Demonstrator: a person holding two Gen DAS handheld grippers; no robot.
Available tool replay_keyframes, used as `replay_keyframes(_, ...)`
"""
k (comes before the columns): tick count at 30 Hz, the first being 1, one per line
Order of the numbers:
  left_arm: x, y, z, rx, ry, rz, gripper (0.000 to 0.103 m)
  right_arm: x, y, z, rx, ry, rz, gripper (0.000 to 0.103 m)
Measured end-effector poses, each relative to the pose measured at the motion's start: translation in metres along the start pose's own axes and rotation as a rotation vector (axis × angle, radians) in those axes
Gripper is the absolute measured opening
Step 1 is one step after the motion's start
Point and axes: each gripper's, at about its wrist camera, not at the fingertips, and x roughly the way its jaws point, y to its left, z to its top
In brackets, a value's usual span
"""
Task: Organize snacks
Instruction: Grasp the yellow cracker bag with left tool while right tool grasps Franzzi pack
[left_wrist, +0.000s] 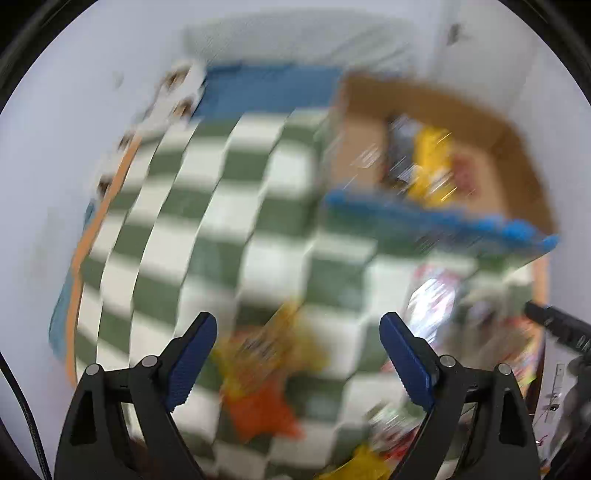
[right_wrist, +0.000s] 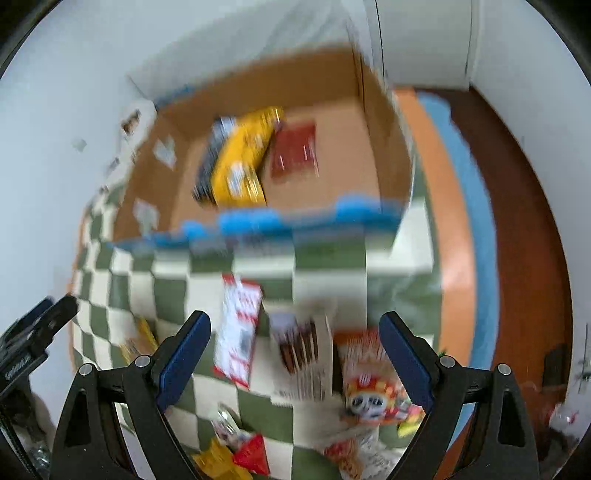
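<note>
The task looks only partly done. In the right wrist view the box (right_wrist: 280, 147) fills the upper middle of the frame, and inside it lie already a yellow bag (right_wrist: 242, 158), a dark pack (right_wrist: 210, 158) just beside it on its left, and a red pack (right_wrist: 295, 151) on its right. Many snacks are not yet packed: on the checked cloth (right_wrist: 173, 288), in the lower half of the frame, I see a white-red box (right_wrist: 238, 328), a white carton (right_wrist: 306, 354) and a panda bag (right_wrist: 373, 387), with more small bags at the bottom edge. The right gripper (right_wrist: 295, 354) is wide open and holds nothing. In the left wrist view the left gripper (left_wrist: 297, 354) is also open and empty, above an orange-yellow bag (left_wrist: 266, 376) at the lower middle. Both pictures are blurred, so the labels cannot be read
</note>
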Motion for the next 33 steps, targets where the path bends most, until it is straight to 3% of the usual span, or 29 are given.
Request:
replay_keyframes(3, 0.041, 0.040, -0.028, -0.095, 0.147, -0.001, 0.090, 0.038, 0.003, -0.014, -0.001, 0.059, -0.026, 0.095)
replay_keyframes(7, 0.068, 0.055, -0.041, -0.096, 0.182, -0.007, 0.090, 0.077, 0.007, -0.028, 0.012, 0.116, -0.054, 0.094)
replay_keyframes(9, 0.080, 0.047, -0.040, -0.009, 0.188, -0.004, 0.090, 0.088, 0.009, -0.034, 0.016, 0.141, -0.066, 0.093)
replay_keyframes(11, 0.096, 0.027, -0.037, 0.154, 0.196, 0.045, 0.090, 0.095, 0.015, -0.039, 0.004, 0.130, -0.096, 0.092)
replay_keyframes(14, 0.118, -0.004, -0.037, 0.368, 0.211, 0.106, 0.090, 0.099, 0.022, -0.042, -0.010, 0.133, -0.130, 0.076)
replay_keyframes(16, 0.135, -0.022, -0.040, 0.492, 0.241, 0.119, 0.090, 0.106, 0.021, -0.046, 0.028, 0.175, -0.094, 0.061)
replay_keyframes(18, 0.151, -0.033, -0.041, 0.556, 0.280, 0.152, 0.090, 0.110, 0.016, -0.051, 0.078, 0.196, -0.066, 0.061)
replay_keyframes(21, 0.157, -0.028, -0.025, 0.448, 0.287, 0.096, 0.090, 0.110, 0.015, -0.058, 0.100, 0.200, -0.059, 0.061)
replay_keyframes(25, 0.162, 0.005, 0.006, 0.167, 0.307, -0.030, 0.090, 0.113, 0.018, -0.072, 0.096, 0.236, -0.047, 0.061)
replay_keyframes(27, 0.164, 0.015, 0.012, 0.085, 0.327, -0.080, 0.090, 0.116, 0.021, -0.079, 0.089, 0.256, -0.049, 0.061)
replay_keyframes(30, 0.164, 0.016, 0.013, 0.081, 0.329, -0.107, 0.090, 0.121, 0.019, -0.083, 0.125, 0.257, -0.043, 0.066)
replay_keyframes(33, 0.163, -0.006, 0.006, 0.225, 0.308, -0.038, 0.090, 0.126, 0.019, -0.084, 0.141, 0.232, -0.049, 0.070)
